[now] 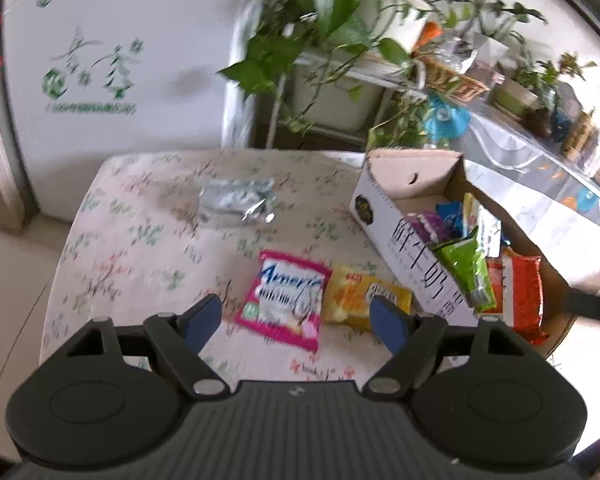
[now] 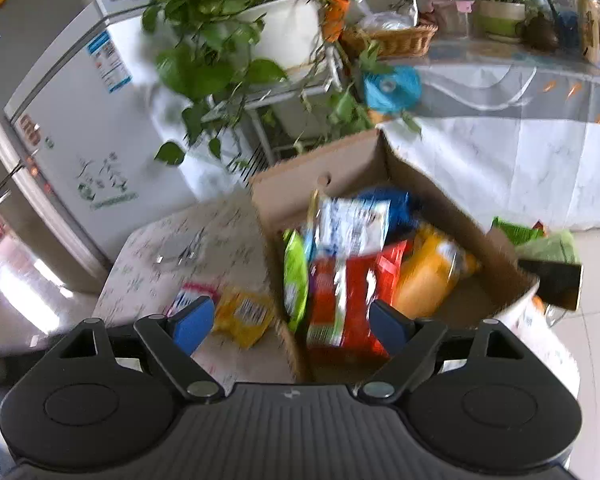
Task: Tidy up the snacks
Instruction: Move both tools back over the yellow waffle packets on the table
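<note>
Left wrist view: the left hand-held gripper point(image 1: 296, 314) is seen spread wide with nothing held, poised above the pink packet point(image 1: 286, 300) on the floral worktop point(image 1: 140, 240). The yellow packet point(image 1: 366, 296) is found touching the pink one on its right, both lying close to the near edge. A silver packet point(image 1: 236, 200) is set well apart, toward the far edge. That makes three snacks counted loose: one pink, one yellow, one silver. The cardboard box point(image 1: 384, 216) is stationed along the right edge, already loaded with packets.

From the right wrist view, the right hand-held gripper point(image 2: 292, 324) is likewise shown fully parted and empty, held above the box's near end. Inside, roughly six packets can be made out through the blur, among them a green one point(image 2: 295, 276), a red one point(image 2: 340, 300), an orange one point(image 2: 432, 276) and a blue-white one point(image 2: 352, 228); an exact count cannot be given.

The step in hand is judged to be the pickup of the pink packet. It would best be taken by lowering the blue pads to either side of one crimped end, so that the yellow neighbour is not dragged along. A flat, slippery film is to be expected, so a firm pinch at the seam is advised before the packet is lifted toward the box.
</note>
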`<move>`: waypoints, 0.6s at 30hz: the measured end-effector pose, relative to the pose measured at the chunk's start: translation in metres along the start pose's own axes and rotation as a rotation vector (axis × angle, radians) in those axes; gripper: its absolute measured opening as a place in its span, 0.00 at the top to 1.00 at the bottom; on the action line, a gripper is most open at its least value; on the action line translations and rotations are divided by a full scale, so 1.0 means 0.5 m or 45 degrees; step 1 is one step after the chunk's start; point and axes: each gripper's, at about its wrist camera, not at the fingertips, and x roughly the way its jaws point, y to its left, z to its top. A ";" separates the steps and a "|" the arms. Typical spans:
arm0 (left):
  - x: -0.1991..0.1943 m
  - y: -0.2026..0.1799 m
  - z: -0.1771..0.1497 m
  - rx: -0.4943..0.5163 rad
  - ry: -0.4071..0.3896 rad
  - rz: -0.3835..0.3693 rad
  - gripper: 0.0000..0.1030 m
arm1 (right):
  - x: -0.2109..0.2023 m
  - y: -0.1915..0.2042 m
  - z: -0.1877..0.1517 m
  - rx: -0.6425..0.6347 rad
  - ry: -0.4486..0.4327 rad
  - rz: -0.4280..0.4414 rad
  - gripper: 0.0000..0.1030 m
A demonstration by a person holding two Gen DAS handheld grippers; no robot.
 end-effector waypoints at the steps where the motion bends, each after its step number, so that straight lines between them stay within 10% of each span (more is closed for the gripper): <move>1: 0.002 -0.005 0.003 0.027 -0.005 -0.009 0.21 | -0.002 0.004 -0.012 0.003 0.017 0.006 0.13; 18: 0.112 -0.109 0.006 0.618 0.110 -0.351 0.21 | 0.066 0.055 -0.114 -0.048 0.297 -0.137 0.13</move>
